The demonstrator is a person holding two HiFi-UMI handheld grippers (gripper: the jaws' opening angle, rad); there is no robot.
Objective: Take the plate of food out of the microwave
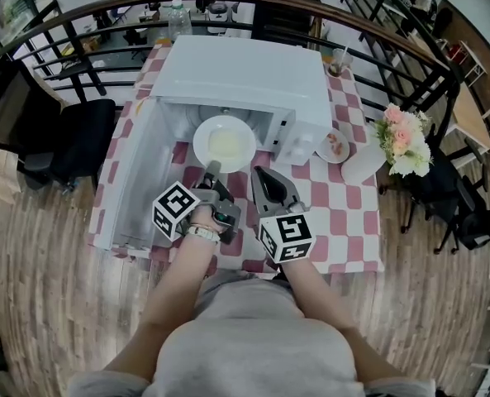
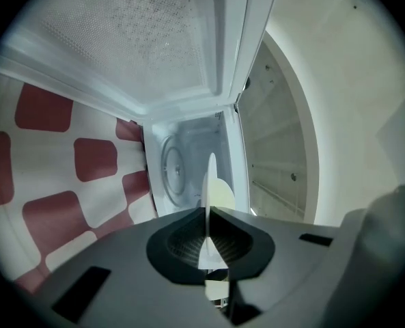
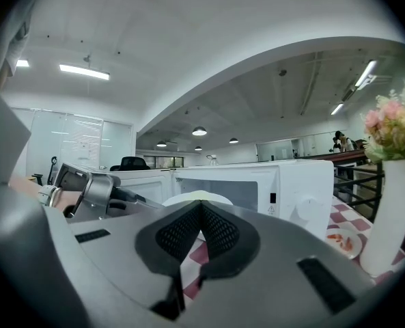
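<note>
White plate (image 2: 216, 194) edge-on inside clamped left gripper (image 2: 207, 232)

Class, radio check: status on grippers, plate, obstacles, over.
Left gripper shut on plate rim. Right gripper shut, empty. Plate at microwave mouth, door open.

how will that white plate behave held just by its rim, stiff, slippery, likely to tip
The plate looks rigid and glossy, probably ceramic, so it should not flex but could slip. The left gripper pinches only its near rim, so the far side may sag and the food slide. Likely fragile if dropped.
</note>
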